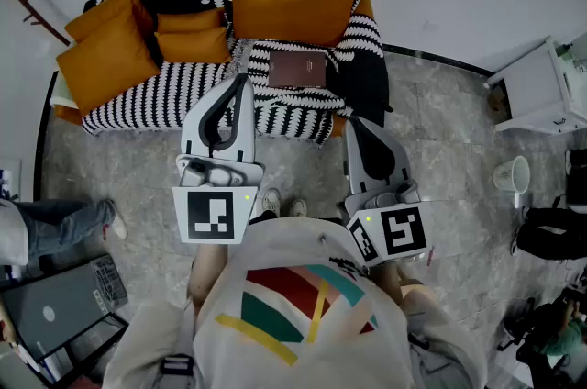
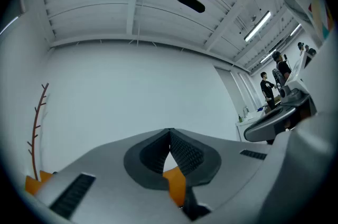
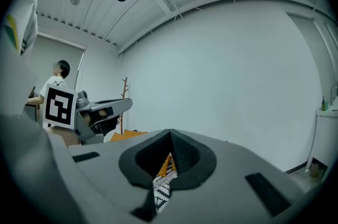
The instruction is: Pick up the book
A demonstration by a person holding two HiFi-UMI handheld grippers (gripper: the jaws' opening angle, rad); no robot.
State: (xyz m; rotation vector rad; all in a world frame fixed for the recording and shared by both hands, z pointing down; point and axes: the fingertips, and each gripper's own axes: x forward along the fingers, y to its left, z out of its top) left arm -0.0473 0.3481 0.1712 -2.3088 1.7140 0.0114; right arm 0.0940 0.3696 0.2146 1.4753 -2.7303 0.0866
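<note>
Book point(image 1: 296, 68) lies flat on the striped blanket point(image 1: 156, 98), just in front of the big orange cushion point(image 1: 292, 4). Its long axis runs left-right in the head view, so it sits crosswise to both grippers' pointing direction. Left gripper point(image 1: 241, 81): jaws closed, tips meeting, nothing between them. Right gripper point(image 1: 353, 120): same, closed and empty. The book is ahead and between the two, right of the left tip and up-left of the right tip. In the head view the left tip looks nearer, just off the book's left short edge, while the right sits further back off the near right corner. Height above the blanket can't be read. Both gripper views aim at the far wall, with no book in either, so both are probably pointing over it. Whichever goes needs to pitch down and open first. My guess is left.
</note>
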